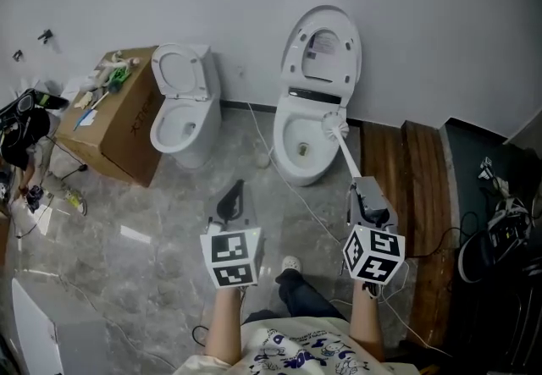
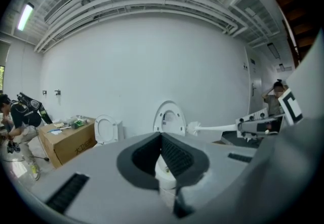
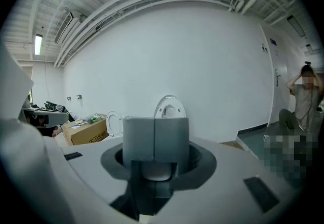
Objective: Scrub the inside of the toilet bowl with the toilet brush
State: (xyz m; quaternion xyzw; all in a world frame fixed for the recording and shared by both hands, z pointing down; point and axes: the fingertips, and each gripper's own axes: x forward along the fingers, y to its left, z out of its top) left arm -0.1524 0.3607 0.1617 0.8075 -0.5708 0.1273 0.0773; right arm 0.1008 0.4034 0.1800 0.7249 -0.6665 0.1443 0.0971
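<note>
Pinching the white long-handled toilet brush (image 1: 345, 153), your right claw (image 1: 362, 189) points its shaft toward eleven o'clock, bristles at the three-o'clock rim of the white ceramic toilet bowl (image 1: 281, 132); your left claw (image 1: 235, 193) is pressed together, empty.

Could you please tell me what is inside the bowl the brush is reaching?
The toilet brush has its white head at the toilet bowl's far right rim, held by the right hand-held gripper. A small dark spot shows at the drain. The rim hides the near inner wall.

White toilet bowl (image 1: 281, 141) and brush (image 1: 345, 153)
</note>
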